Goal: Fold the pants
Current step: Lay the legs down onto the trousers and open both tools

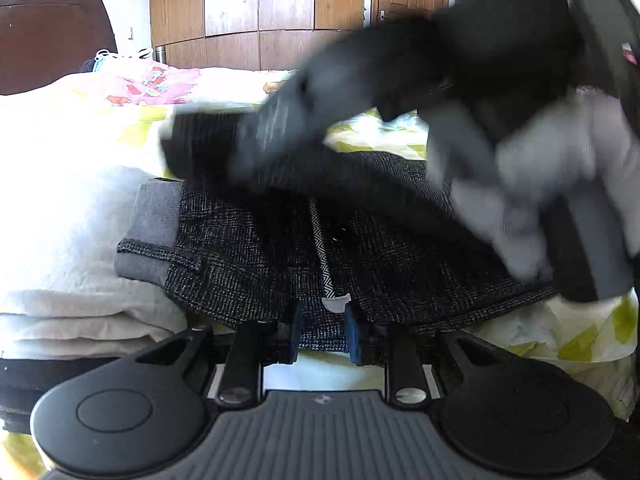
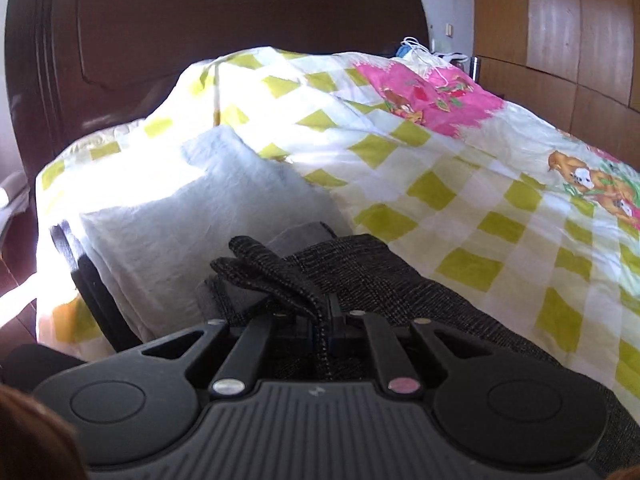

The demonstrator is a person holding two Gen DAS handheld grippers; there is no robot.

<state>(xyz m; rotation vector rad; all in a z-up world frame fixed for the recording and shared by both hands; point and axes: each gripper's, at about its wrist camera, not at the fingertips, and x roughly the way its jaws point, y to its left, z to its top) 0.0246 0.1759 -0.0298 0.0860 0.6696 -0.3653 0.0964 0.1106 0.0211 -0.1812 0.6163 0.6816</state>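
Dark tweed pants (image 1: pixel 248 248) lie on the bed, the waistband with its grey lining turned toward me. My left gripper (image 1: pixel 323 330) sits at the near edge of the waistband, and its blue pads (image 1: pixel 353 332) hold a thick fold of the cloth between them. A grey-gloved hand (image 1: pixel 552 200) crosses above, blurred, with a dark end of the pants (image 1: pixel 200 148). In the right wrist view my right gripper (image 2: pixel 325 318) is shut on a bunched edge of the pants (image 2: pixel 360 272). That edge is lifted over the rest of the garment.
A folded white cloth (image 1: pixel 72 220) (image 2: pixel 200 220) lies just left of the pants. The bed has a yellow-checked sheet (image 2: pixel 460 200) with pink patches. A dark headboard (image 2: pixel 200 40) stands behind it, and a wooden wardrobe (image 1: pixel 260 8) lines the far wall.
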